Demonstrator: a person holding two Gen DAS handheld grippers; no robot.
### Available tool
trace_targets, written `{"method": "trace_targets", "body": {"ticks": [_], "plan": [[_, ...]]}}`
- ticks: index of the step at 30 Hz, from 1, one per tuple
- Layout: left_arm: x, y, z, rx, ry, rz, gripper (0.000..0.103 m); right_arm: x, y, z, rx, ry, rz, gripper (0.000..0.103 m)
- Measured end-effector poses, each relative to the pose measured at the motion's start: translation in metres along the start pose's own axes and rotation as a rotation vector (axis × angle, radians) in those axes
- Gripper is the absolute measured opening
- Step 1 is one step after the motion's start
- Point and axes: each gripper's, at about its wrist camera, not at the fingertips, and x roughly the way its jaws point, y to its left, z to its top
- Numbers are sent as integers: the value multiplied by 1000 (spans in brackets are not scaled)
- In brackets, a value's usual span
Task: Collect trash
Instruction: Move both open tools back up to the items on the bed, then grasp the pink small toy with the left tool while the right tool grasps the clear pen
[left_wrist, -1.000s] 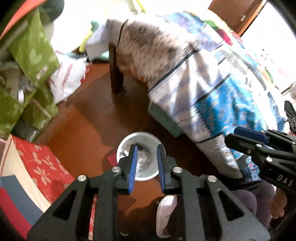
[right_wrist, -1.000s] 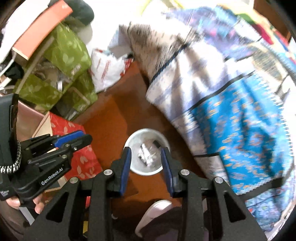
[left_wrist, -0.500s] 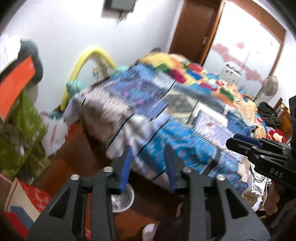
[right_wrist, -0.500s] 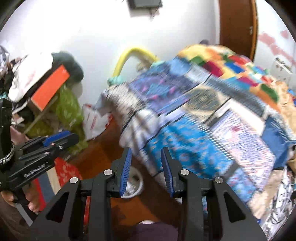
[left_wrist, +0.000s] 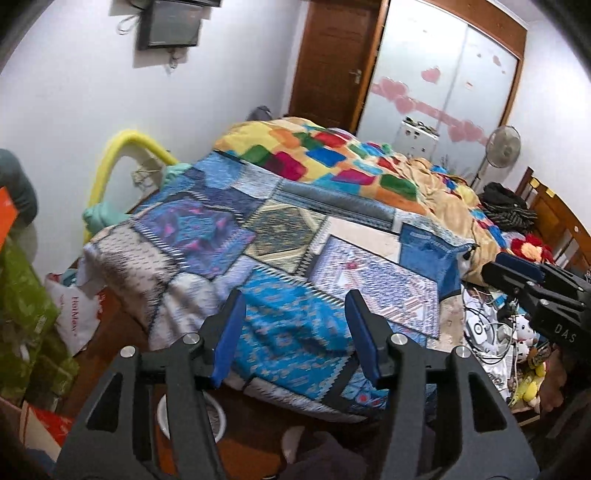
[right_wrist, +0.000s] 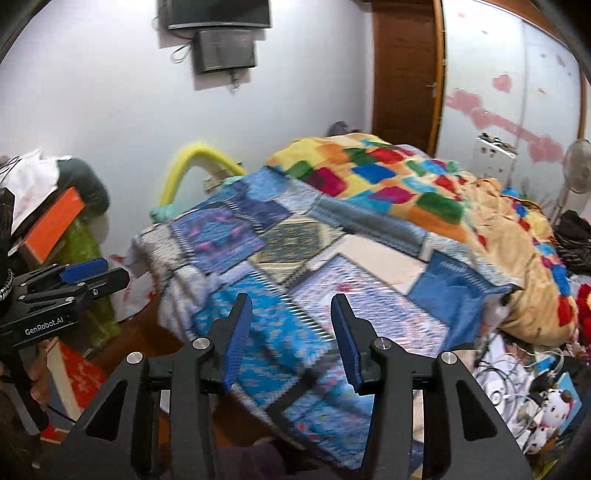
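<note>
Both grippers have lifted off the bin (left_wrist: 192, 415), now low by the bed (left_wrist: 295, 236), w/ trash inside. Left gripper (left_wrist: 295, 332) and right gripper (right_wrist: 290, 338) have just been opening, roughly half apart, nothing between. Step: scanning for more trash; next needs a target, maybe clutter (left_wrist: 487, 332) at right.

"GenRobot.AI" on the left hand-held gripper (right_wrist: 92, 275), "DAS" on the right hand-held gripper (left_wrist: 517, 269), "HotMaxx" on a white bag (left_wrist: 75, 314)

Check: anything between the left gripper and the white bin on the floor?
Nothing visible. The left gripper, jaws just opening and empty, is above the white bin, which sits on bare floor beside the quilt and its hanging edge. Only the gripper's own finger hides part of the bin in its view.
</note>
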Motion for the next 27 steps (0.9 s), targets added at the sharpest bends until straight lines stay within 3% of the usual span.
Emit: {"method": "trace_targets", "body": {"ticks": [5, 12, 22, 27], "plan": [[56, -39, 16, 53, 52, -40, 55, 5, -45, 8, 37, -22, -50, 57], [165, -81, 27, 103, 165, -78, 55, 42, -106, 13, 93, -12, -94, 58], [327, -116, 17, 199, 288, -130, 55, 131, -163, 5, 105, 95, -122, 58], [369, -113, 3, 210, 297, -102, 39, 170, -173, 10, 72, 122, -118, 58]]}}
